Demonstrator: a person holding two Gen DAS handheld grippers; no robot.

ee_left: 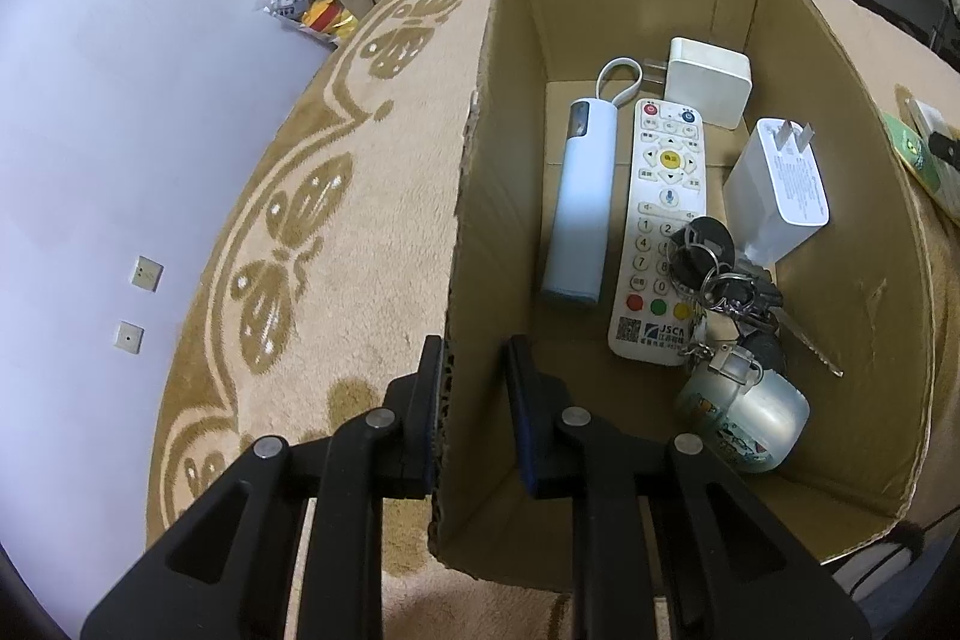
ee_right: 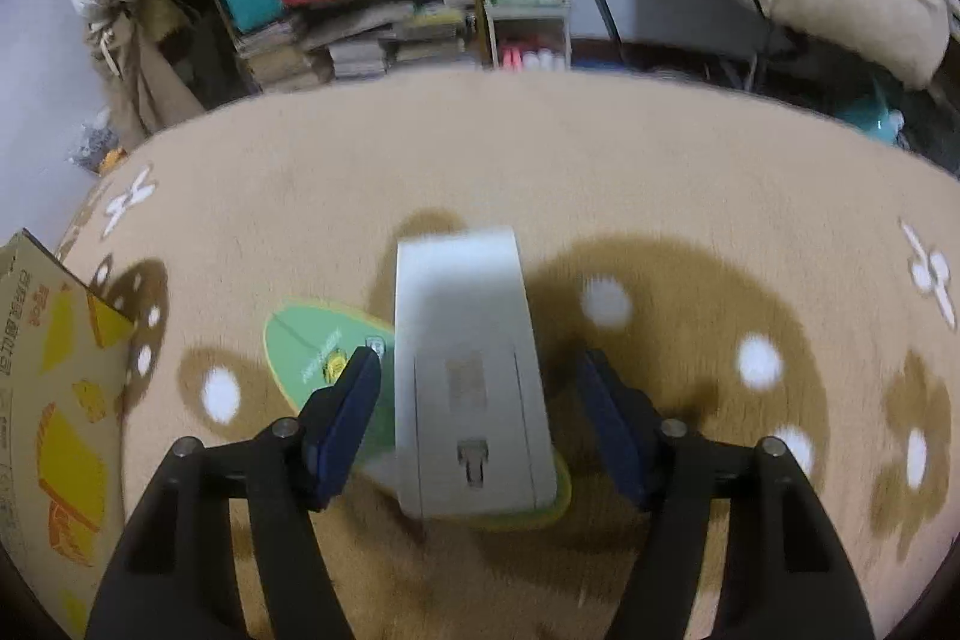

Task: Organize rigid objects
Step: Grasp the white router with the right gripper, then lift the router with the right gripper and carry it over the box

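Note:
A cardboard box (ee_left: pixel 852 232) stands on the beige patterned blanket. In it lie a white power bank (ee_left: pixel 581 202), a white remote (ee_left: pixel 660 226), two white plug adapters (ee_left: pixel 711 79) (ee_left: pixel 777 193), a bunch of keys (ee_left: pixel 726 280) and a small clear case (ee_left: pixel 744 418). My left gripper (ee_left: pixel 474 376) straddles the box's left wall (ee_left: pixel 474 244), one finger outside and one inside, gripping it. My right gripper (ee_right: pixel 480 388) is open around a white rectangular device (ee_right: pixel 468 382), which lies on a green oval card (ee_right: pixel 312 346); the fingers stand apart from it.
The box's printed corner (ee_right: pixel 42 340) shows at the left of the right wrist view. Shelves with books and boxes (ee_right: pixel 336 10) stand beyond the blanket's far edge. The green card and white device show at the right edge of the left wrist view (ee_left: pixel 918 148).

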